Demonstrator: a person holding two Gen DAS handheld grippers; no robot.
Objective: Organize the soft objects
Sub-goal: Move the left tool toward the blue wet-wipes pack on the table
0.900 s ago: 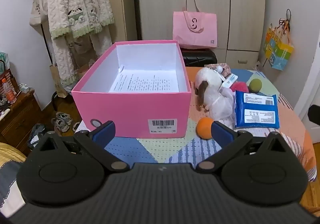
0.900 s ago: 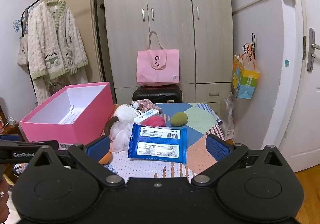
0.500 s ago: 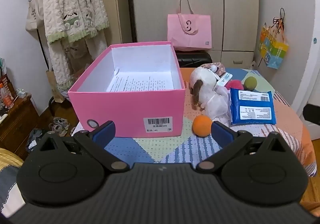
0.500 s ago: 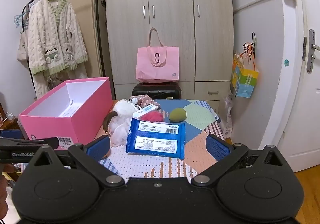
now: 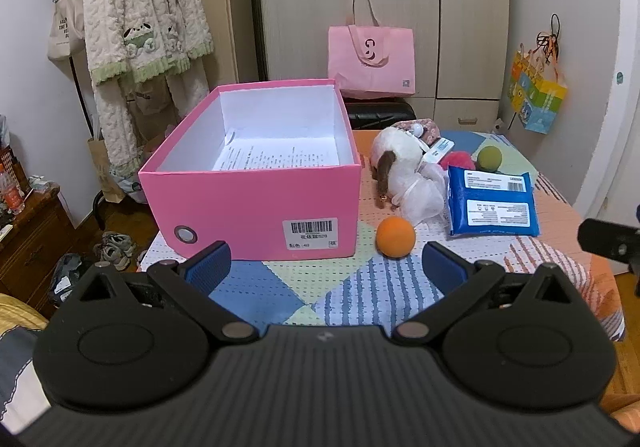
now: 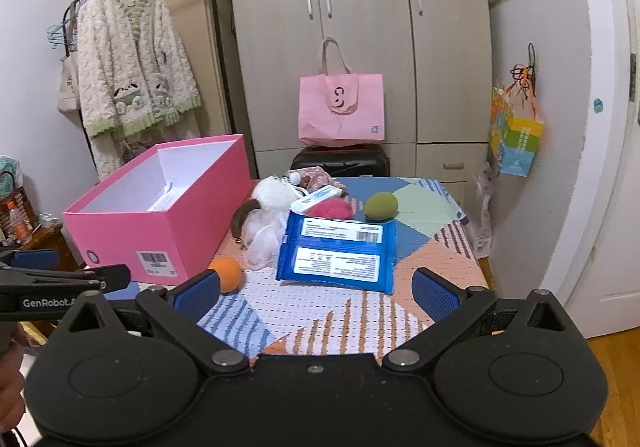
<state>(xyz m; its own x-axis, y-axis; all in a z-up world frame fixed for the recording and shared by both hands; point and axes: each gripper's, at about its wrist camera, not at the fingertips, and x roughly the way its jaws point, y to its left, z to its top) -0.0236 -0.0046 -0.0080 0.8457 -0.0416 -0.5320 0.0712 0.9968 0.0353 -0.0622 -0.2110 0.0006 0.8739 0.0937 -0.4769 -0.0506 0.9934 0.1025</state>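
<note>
Pink box (image 5: 256,203) seemingly farther than before.

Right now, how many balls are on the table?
2: an orange ball beside the pink box, and a green ball behind the blue packet. Others may hide behind the plush toy.

Even indoor light, soft shadows — sharp focus, fisheye-bent edges.

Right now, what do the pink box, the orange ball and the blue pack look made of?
Pink box: likely cardboard, matte pink outside, white inside, with straight folded edges and a barcode sticker.
Orange ball: probably foam or soft rubber, with a dull, even surface.
Blue pack: glossy plastic film, slightly wrinkled, with printed labels.
</note>
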